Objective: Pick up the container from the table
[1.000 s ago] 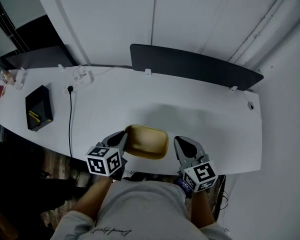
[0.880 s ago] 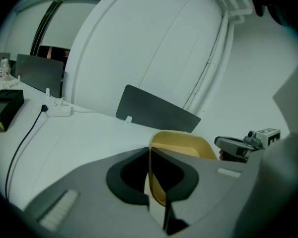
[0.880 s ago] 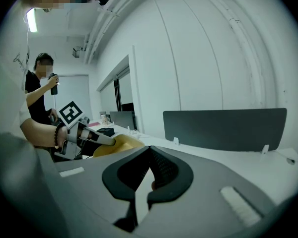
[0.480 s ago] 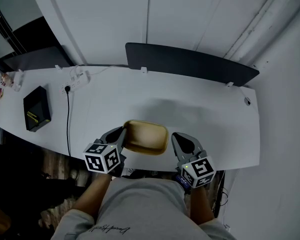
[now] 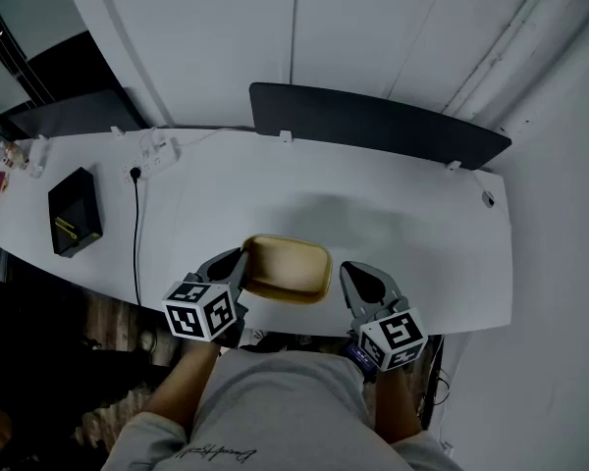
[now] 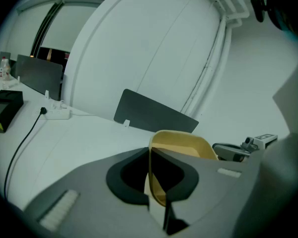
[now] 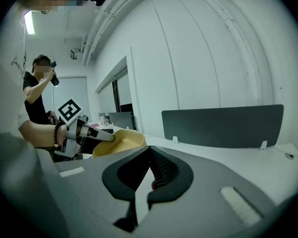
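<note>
We have our left gripper (image 5: 238,265) pinching the left wall of the tan container (image 5: 290,269), with one jaw inside the rim and one outside. The container is at the near edge of the white table (image 5: 402,234). Our right gripper (image 5: 365,285) sits just beside the container's right side without touching it, its jaws pressed together on nothing.

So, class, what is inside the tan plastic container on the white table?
Only its bare tan floor shows in the tan plastic container, plus one jaw of the left gripper clamped over its left rim. The bit under that jaw is covered.
</note>
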